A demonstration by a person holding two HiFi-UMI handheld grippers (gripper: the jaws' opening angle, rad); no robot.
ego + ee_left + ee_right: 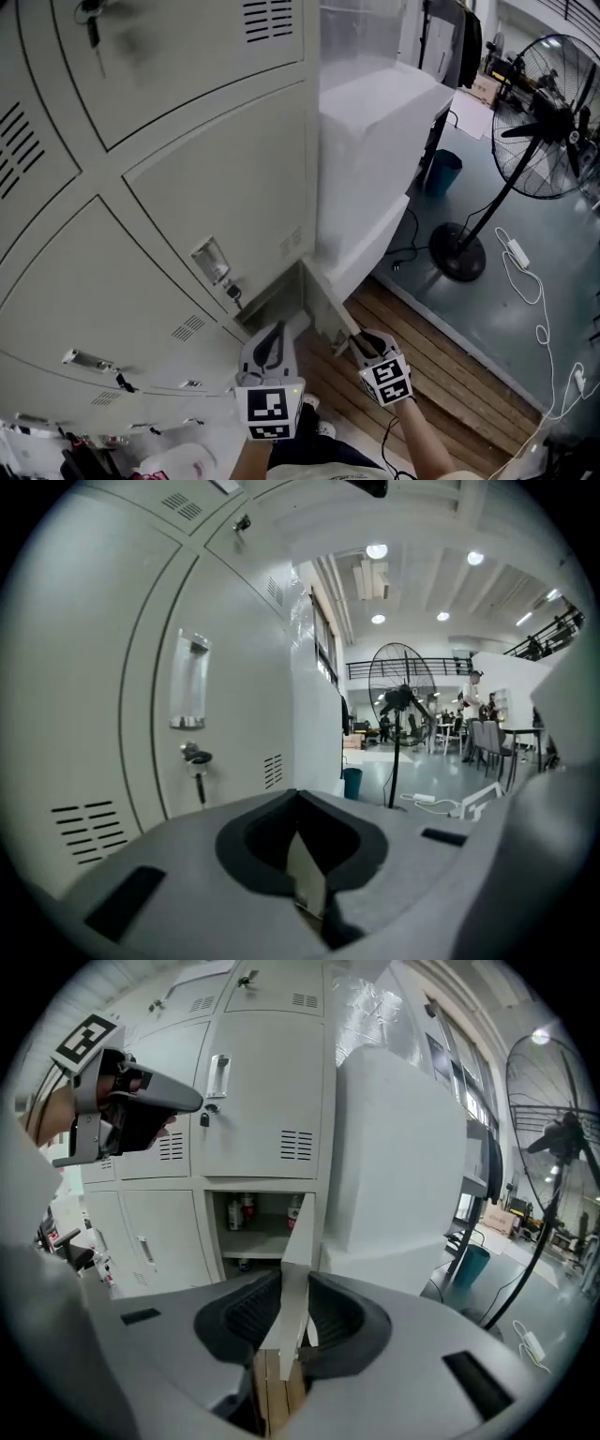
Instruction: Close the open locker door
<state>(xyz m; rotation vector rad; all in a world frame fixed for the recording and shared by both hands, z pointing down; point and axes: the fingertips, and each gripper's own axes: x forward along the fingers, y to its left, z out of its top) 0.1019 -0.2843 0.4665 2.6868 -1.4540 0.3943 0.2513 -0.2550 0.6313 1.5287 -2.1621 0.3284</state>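
The open locker door (pixel 322 302) stands out from the bottom row of grey lockers (pixel 169 187), edge-on to me. My right gripper (pixel 353 343) is shut on its free edge. In the right gripper view the pale door edge (pixel 298 1241) runs straight between the jaws of the right gripper (pixel 287 1314), which press on both faces. Behind it the open compartment (pixel 253 1227) holds bottles. My left gripper (pixel 272 343) hangs in the air left of the door, shut and holding nothing; the same left gripper (pixel 192 1103) shows in front of the upper lockers. The left gripper (pixel 300 855) faces a closed locker with a key (pixel 196 758).
A large white wrapped block (pixel 375 141) stands right beside the lockers, close behind the door. A wooden slatted floor (pixel 441 366) lies underfoot. Further right are a standing fan (pixel 553 112), a blue bin (pixel 445 171) and a power strip with cable (pixel 517 251).
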